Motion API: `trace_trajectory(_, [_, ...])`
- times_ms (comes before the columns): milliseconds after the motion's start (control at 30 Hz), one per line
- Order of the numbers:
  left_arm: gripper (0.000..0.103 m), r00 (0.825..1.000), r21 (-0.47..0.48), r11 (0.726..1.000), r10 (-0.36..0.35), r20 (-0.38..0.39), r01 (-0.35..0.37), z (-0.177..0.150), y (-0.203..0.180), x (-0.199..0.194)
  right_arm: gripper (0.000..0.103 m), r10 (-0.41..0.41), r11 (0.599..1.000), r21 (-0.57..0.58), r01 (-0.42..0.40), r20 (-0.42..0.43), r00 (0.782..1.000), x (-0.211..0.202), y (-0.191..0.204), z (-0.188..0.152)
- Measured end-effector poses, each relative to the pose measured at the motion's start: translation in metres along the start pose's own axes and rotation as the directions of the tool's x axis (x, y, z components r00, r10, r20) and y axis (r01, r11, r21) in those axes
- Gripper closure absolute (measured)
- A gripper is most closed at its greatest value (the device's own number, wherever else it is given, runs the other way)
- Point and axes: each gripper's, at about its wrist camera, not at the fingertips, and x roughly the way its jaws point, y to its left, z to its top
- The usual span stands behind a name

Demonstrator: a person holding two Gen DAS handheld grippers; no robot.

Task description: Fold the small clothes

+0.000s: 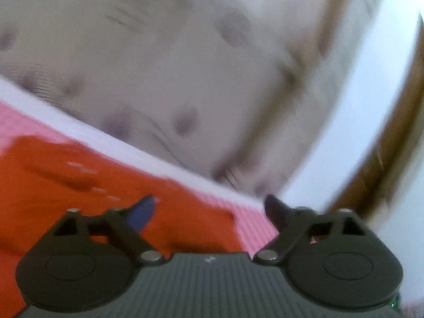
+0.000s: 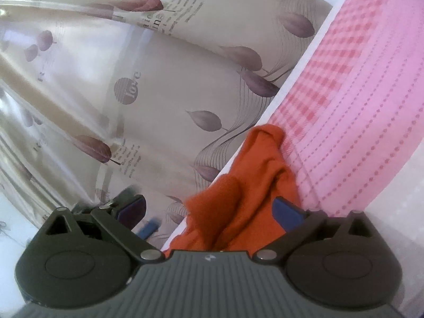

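Observation:
An orange garment [image 1: 79, 193] lies on a pink checked cloth [image 1: 251, 220], low and left in the blurred left wrist view. My left gripper [image 1: 209, 209] is open and empty just above the garment's edge. In the right wrist view the orange garment [image 2: 251, 185] is bunched up on the pink cloth [image 2: 344, 106], and its near part lies between the spread fingers. My right gripper [image 2: 212, 212] is open, its jaws wide apart around the fabric without clamping it.
A cream curtain with purple leaf prints [image 2: 132, 79] hangs behind the bed edge and also shows in the left wrist view [image 1: 185, 53]. A white edge [image 1: 132, 145] borders the pink cloth. A brown wooden frame [image 1: 384, 145] stands at the right.

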Motion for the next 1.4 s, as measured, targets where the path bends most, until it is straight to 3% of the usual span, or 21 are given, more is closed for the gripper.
trace_trajectory(133, [0.009,0.993,-0.013,0.994,0.112,0.044,-0.112,-0.002,0.052,-0.041,0.001,-0.012,0.991,-0.137,0.008,-0.031,0.999,0.005,0.028,0.011])
trace_trajectory(233, [0.009,0.974,0.0,0.976,0.219,0.053,-0.219,-0.014,0.08,-0.052,0.001,-0.079,0.956,-0.291,0.043,-0.116,0.99,0.03,0.057,0.02])
trace_trajectory(267, [0.009,0.972,-0.014,0.974,0.229,0.056,-0.228,-0.02,0.087,-0.057,0.002,-0.136,0.929,-0.361,0.075,-0.146,0.98,0.042,0.066,0.02])
trace_trajectory(333, [0.009,0.971,-0.06,0.972,0.231,0.067,-0.228,-0.031,0.096,-0.063,0.002,-0.242,0.841,-0.529,0.115,-0.178,0.954,0.063,0.085,0.006])
trace_trajectory(433, [0.009,0.97,-0.11,0.968,0.235,0.068,-0.227,-0.03,0.103,-0.066,0.005,-0.396,0.641,-0.751,0.159,-0.147,0.906,0.092,0.103,-0.029])
trace_trajectory(500, [0.009,0.97,-0.131,0.964,0.239,0.055,-0.23,-0.031,0.107,-0.067,0.027,-0.505,0.505,-0.839,0.202,-0.098,0.858,0.111,0.103,-0.048])
trace_trajectory(533, [0.009,0.969,-0.147,0.961,0.244,0.048,-0.235,-0.03,0.109,-0.067,0.063,-0.545,0.492,-0.84,0.227,-0.094,0.833,0.119,0.099,-0.049])
trace_trajectory(567, [0.009,0.967,-0.163,0.957,0.25,0.046,-0.239,-0.031,0.112,-0.067,0.084,-0.563,0.503,-0.826,0.254,-0.09,0.821,0.124,0.094,-0.045])
trace_trajectory(600, [0.009,0.968,-0.177,0.956,0.247,0.049,-0.235,-0.032,0.114,-0.067,0.084,-0.561,0.528,-0.799,0.287,-0.075,0.824,0.122,0.089,-0.038])
trace_trajectory(700, [0.009,0.966,-0.185,0.954,0.251,0.059,-0.236,-0.031,0.117,-0.066,0.084,-0.453,0.747,-0.562,0.355,-0.04,0.89,0.091,0.077,0.003])
trace_trajectory(733, [0.009,0.966,-0.183,0.954,0.252,0.059,-0.237,-0.031,0.117,-0.066,0.084,-0.393,0.83,-0.446,0.336,-0.038,0.919,0.077,0.067,0.016])
trace_trajectory(767, [0.009,0.966,-0.185,0.954,0.253,0.06,-0.238,-0.031,0.117,-0.067,0.084,-0.359,0.875,-0.367,0.317,-0.051,0.932,0.068,0.058,0.023])
trace_trajectory(833, [0.009,0.966,-0.189,0.953,0.251,0.061,-0.236,-0.031,0.117,-0.068,0.083,-0.327,0.911,-0.297,0.285,-0.102,0.939,0.062,0.045,0.028])
trace_trajectory(900, [0.009,0.967,-0.187,0.954,0.249,0.06,-0.234,-0.031,0.117,-0.069,0.083,-0.305,0.93,-0.257,0.261,-0.15,0.94,0.059,0.034,0.027])
trace_trajectory(1000, [0.009,0.967,-0.19,0.954,0.249,0.06,-0.234,-0.031,0.116,-0.069,0.078,-0.286,0.941,-0.232,0.246,-0.155,0.946,0.055,0.028,0.028])
trace_trajectory(1067, [0.009,0.967,-0.191,0.953,0.249,0.061,-0.233,-0.031,0.116,-0.069,0.06,-0.285,0.941,-0.228,0.249,-0.14,0.948,0.057,0.028,0.031])
trace_trajectory(1200, [0.009,0.967,-0.191,0.954,0.248,0.062,-0.233,-0.031,0.117,-0.069,0.06,-0.318,0.938,-0.199,0.282,-0.185,0.93,0.078,0.026,0.043])
trace_trajectory(1233, [0.009,0.967,-0.193,0.953,0.249,0.063,-0.233,-0.031,0.116,-0.069,0.064,-0.326,0.938,-0.186,0.292,-0.188,0.926,0.08,0.024,0.045])
trace_trajectory(1267, [0.009,0.967,-0.193,0.953,0.249,0.063,-0.233,-0.031,0.117,-0.068,0.079,-0.344,0.933,-0.182,0.311,-0.187,0.92,0.084,0.025,0.048])
trace_trajectory(1300, [0.009,0.967,-0.193,0.953,0.248,0.063,-0.233,-0.031,0.117,-0.068,0.087,-0.363,0.925,-0.187,0.33,-0.184,0.913,0.087,0.026,0.05])
trace_trajectory(1400, [0.009,0.967,-0.194,0.953,0.248,0.063,-0.231,-0.031,0.117,-0.069,0.091,-0.371,0.922,-0.187,0.339,-0.178,0.912,0.102,0.037,0.059])
